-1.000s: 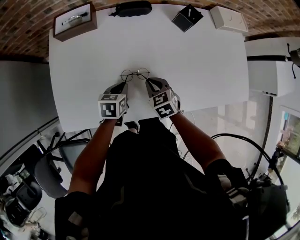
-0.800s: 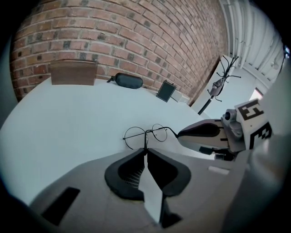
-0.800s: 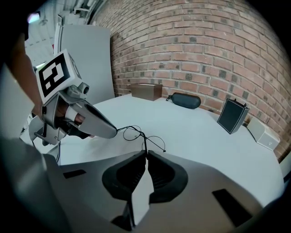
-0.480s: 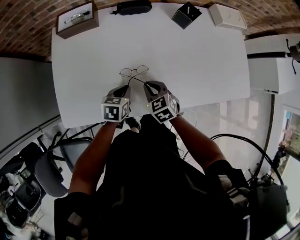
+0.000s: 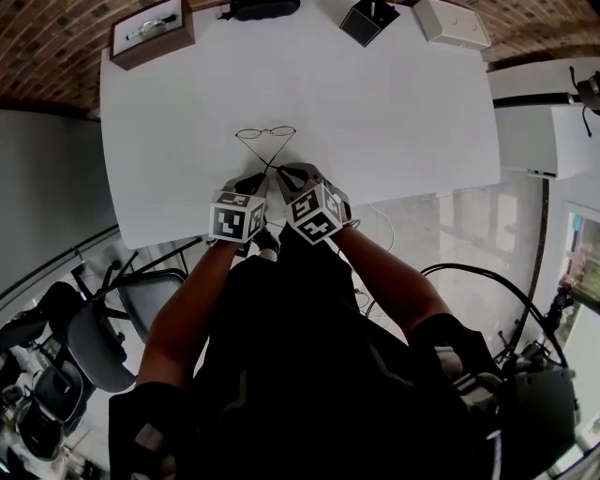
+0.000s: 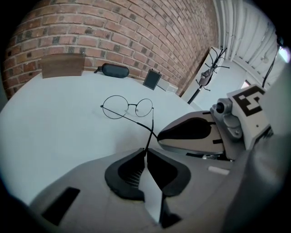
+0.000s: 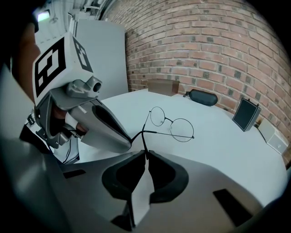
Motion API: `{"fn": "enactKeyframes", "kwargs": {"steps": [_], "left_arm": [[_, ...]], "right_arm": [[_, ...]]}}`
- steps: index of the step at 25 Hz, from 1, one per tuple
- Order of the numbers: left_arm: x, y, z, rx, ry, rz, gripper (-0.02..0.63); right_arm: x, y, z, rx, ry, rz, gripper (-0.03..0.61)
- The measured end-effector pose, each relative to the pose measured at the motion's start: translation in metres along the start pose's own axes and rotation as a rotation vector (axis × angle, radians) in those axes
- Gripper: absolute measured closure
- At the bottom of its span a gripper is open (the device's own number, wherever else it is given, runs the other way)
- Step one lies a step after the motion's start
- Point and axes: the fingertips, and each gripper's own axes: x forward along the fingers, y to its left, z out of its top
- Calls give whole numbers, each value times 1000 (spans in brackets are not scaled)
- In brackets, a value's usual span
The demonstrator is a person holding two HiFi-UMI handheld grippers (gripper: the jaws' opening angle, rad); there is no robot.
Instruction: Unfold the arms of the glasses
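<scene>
Glasses (image 5: 265,133) are over the near half of the white table (image 5: 403,112), lenses upright, thin arms crossing behind them. Left gripper (image 5: 255,178) pinches one arm tip, right gripper (image 5: 284,174) the other, jaws almost together.

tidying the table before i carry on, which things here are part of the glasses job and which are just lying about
In the job: glasses; left claw and right claw, each shut on an arm tip.
Lying about: wooden box, black case, small black box, white box.
</scene>
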Motion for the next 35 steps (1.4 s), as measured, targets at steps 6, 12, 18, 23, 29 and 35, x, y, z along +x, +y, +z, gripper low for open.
{"fn": "enactKeyframes", "kwargs": {"steps": [6, 12, 18, 23, 29, 35], "left_arm": [[-3, -1, -6, 18, 24, -3, 586], [-5, -12, -8, 10, 37, -68, 494], [-30, 17, 13, -71, -83, 19, 492], [-40, 40, 42, -141, -152, 72, 492], [-34, 31, 65, -91, -181, 105, 492], [-19, 29, 57, -34, -110, 190, 492]], "right_arm": [[7, 8, -11, -10, 34, 25, 555], [7, 6, -12, -12, 51, 24, 553], [-5, 5, -11, 54, 35, 57, 474], [-21, -7, 9, 356, -60, 79, 459], [-17, -27, 24, 449, -66, 9, 454], [-7, -28, 26, 569, -11, -12, 443]]}}
